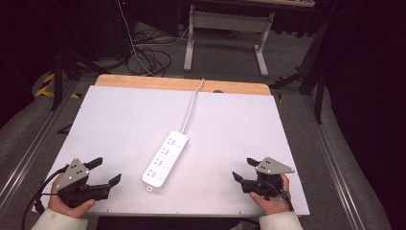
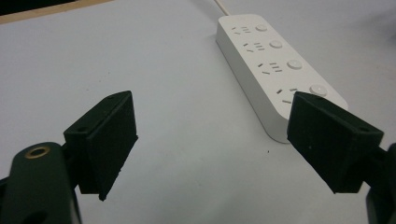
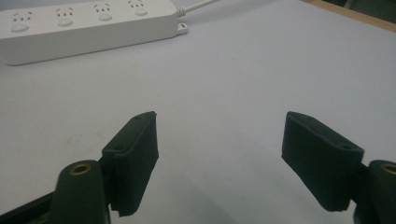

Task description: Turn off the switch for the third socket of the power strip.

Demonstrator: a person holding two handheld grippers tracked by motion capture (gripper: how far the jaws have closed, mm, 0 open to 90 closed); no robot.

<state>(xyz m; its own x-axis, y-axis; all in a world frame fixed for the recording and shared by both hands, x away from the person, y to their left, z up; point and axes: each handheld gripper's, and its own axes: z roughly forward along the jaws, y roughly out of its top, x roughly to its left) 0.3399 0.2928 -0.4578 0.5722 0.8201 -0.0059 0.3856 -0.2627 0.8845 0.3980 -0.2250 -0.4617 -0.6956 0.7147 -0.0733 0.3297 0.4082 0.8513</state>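
A white power strip [image 1: 165, 158] with several sockets lies slantwise in the middle of the white table top [image 1: 119, 120]; its white cord [image 1: 192, 103] runs off over the far edge. My left gripper [image 1: 105, 171] rests open at the near left corner, empty, with the power strip [image 2: 275, 60] ahead to its right. The right gripper [image 1: 244, 168] sits open near the front right edge, nothing between its jaws. From there the power strip [image 3: 84, 25] lies farther off at the upper left. Left gripper [image 2: 212, 144] and right gripper [image 3: 219, 161] jaws stand wide apart.
A bare wooden strip [image 1: 182, 84] borders the table's far edge. Beyond it stand a metal desk frame [image 1: 225, 36] and loose cables [image 1: 148, 55] on the floor. Metal rails [image 1: 330, 158] run along both sides of the table.
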